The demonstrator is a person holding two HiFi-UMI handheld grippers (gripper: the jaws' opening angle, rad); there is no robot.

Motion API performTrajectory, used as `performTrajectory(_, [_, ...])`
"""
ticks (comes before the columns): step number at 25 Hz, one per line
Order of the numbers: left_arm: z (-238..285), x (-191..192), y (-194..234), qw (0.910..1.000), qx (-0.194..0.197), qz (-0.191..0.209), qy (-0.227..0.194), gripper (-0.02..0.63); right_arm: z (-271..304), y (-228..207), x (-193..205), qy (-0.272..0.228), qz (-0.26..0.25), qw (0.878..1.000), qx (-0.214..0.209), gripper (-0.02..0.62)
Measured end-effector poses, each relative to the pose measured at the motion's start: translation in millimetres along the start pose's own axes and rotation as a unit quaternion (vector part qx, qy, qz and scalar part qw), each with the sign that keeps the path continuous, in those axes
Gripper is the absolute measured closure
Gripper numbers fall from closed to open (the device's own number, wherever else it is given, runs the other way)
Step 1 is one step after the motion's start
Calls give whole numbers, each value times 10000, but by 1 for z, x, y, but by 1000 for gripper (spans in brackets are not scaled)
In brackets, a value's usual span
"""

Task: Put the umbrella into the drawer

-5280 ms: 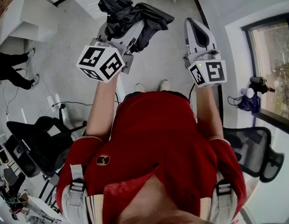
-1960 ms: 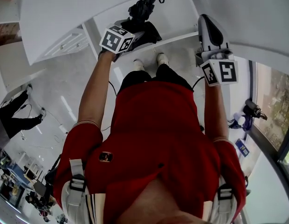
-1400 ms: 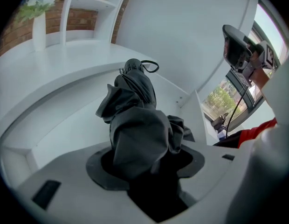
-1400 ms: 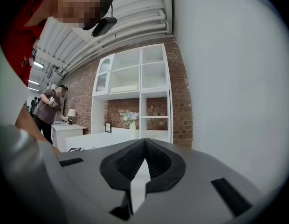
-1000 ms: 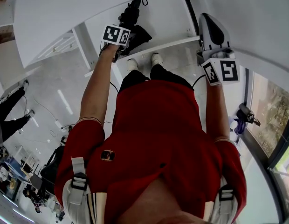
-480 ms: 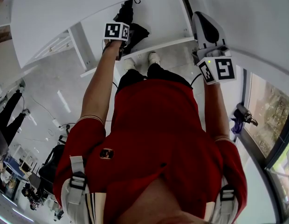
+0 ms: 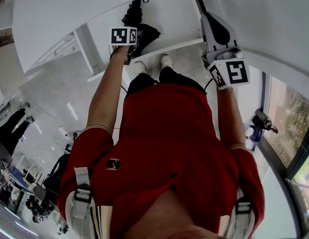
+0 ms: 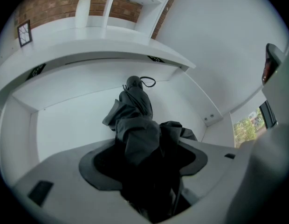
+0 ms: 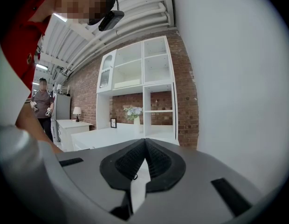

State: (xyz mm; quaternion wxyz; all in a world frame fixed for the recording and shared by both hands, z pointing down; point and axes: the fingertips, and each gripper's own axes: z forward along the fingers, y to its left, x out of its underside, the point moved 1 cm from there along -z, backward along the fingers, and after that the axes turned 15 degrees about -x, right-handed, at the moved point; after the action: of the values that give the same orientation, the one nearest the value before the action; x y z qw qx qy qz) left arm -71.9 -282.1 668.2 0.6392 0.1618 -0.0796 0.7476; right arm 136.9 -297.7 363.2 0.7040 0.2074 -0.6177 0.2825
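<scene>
A white cabinet [image 7: 70, 46] fills the top of the head view. Its flat surface [image 8: 102, 48] overhangs an open drawer [image 7: 177, 14], and a person [image 7: 164, 133] in a red shirt stands at the drawer's front edge. The umbrella [image 8: 135, 111], black and loosely folded, lies inside the drawer on its white floor. It runs from the front edge toward the back wall, nearer the drawer's left side than its right in the head view. Its handle end points at the back wall, where a thin wrist loop [image 8: 147, 82] curls off it. The left tool [image 8: 147, 160] hangs steeply over the umbrella's front end. Its jaws are spreading and stand wide apart, with crumpled fabric bulging between them. The right tool [image 9: 144, 143] is held about level by the drawer's right front corner, its pads pressed together at the tips with nothing between them. Toward the surface's back edge stand a white vase [image 8: 82, 6] and a small frame [image 8: 24, 32].
</scene>
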Motion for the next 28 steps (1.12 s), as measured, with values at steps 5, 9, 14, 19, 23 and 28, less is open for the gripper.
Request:
performTrajectory(5, [-33,-11,5,9980,-225,250,-527,310,4,10,2,-70,43,9999,-67,597])
performTrajectory(9, [-64,-20,5,9940,-312,377,-977,310,7,19,0,-143,55,9998,-129,597])
performTrajectory(14, [-115,-41,-5,9831,-162,349,-1792,310,6,31,-4,-223,48,9995,-206,597])
performTrajectory(19, [-197,-71,-19,9462,283,7,-3225,311,11,47,-12,-372,24,9987,-350,597])
performTrajectory(23, [-259,-85,-27,9141,498,-30,-4025,331,13,60,-21,-519,-9,9975,-469,597])
performTrajectory(28, [-316,-92,-31,8809,427,124,-4713,412,13,73,-35,-744,-25,9956,-570,597])
